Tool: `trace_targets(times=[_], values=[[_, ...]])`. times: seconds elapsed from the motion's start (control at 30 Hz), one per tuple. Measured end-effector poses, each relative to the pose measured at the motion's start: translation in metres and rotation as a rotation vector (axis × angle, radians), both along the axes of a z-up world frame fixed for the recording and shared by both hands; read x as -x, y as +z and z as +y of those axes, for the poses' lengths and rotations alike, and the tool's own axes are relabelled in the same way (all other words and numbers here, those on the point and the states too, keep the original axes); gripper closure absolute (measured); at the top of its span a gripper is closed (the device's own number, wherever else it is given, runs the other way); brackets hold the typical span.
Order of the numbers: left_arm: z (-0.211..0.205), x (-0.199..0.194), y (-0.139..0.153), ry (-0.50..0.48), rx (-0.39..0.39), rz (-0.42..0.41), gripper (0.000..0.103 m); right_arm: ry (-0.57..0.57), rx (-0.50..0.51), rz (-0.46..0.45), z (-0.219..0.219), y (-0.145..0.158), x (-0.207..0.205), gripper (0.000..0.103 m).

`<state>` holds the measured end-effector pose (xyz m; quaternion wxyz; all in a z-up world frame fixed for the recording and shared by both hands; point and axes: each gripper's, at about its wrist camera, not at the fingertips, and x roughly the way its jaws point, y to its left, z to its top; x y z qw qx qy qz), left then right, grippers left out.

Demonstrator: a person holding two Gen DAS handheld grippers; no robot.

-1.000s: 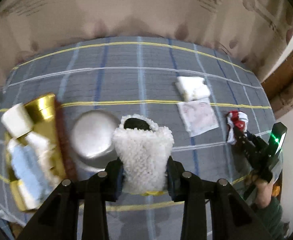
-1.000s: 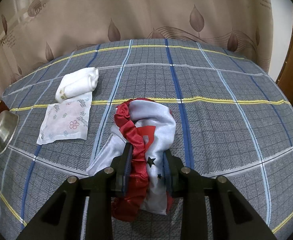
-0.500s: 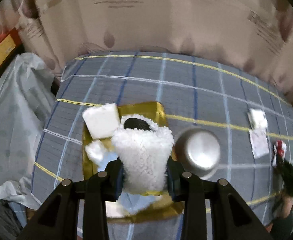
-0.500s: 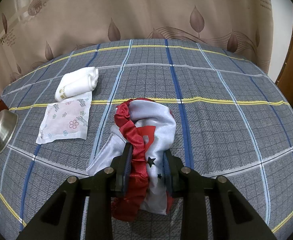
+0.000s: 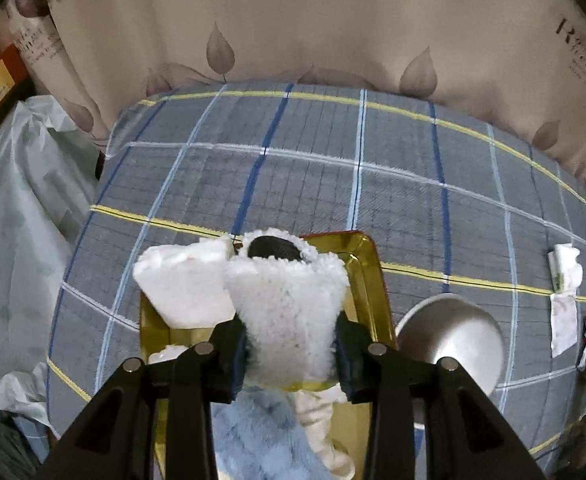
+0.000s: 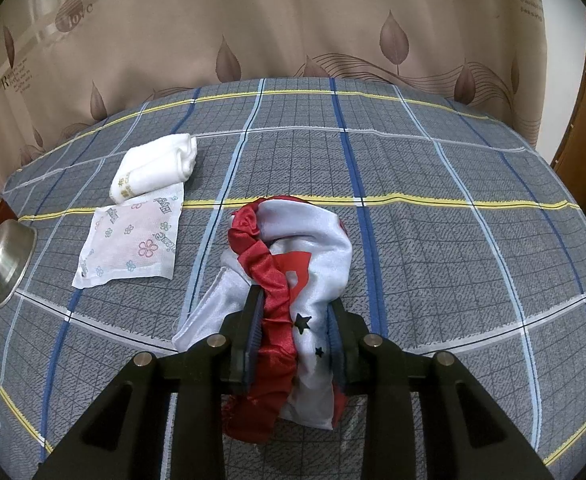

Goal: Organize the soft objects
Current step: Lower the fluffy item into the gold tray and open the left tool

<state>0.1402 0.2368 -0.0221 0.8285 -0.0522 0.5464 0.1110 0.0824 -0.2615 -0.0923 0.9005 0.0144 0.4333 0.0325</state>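
Fleecy white sock [image 5: 289,312], dark opening up, is pinched in your left tongs [image 5: 291,354] and hangs over the gold tray [image 5: 377,280] on the plaid-covered desk [image 5: 333,184]. Inside the tray, a white foam block [image 5: 185,284] sits just left of the sock and a pale blue fluffy cloth [image 5: 253,436] lies nearer you. Lower into the bare patch of the tray before spreading the tongs. Well right of the tray, your right tongs [image 6: 293,336] pinch a red and white satin cloth [image 6: 301,252] lying on the desk.
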Motion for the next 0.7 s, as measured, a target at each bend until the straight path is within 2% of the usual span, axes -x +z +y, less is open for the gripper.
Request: trace_targets(times=[0.13, 0.2, 0.37, 0.53, 0.7], values=[[0.003, -0.007, -0.014, 0.005, 0.002, 0.020, 0.065, -0.001, 0.006, 0.000, 0.000, 0.000, 0.000, 0.074], [0.005, -0.010, -0.020, 0.007, 0.006, 0.034, 0.059, 0.000, 0.007, 0.000, 0.001, 0.000, -0.001, 0.074], [0.006, -0.016, -0.034, -0.018, 0.036, 0.077, 0.055, -0.001, 0.005, 0.001, 0.001, -0.001, -0.001, 0.074], [0.008, -0.015, -0.032, -0.026, 0.022, 0.062, 0.052, 0.000, 0.007, 0.001, 0.000, -0.001, -0.001, 0.074], [0.011, -0.009, -0.021, -0.014, 0.042, 0.033, 0.052, 0.000, 0.007, 0.001, -0.001, -0.001, 0.000, 0.074]])
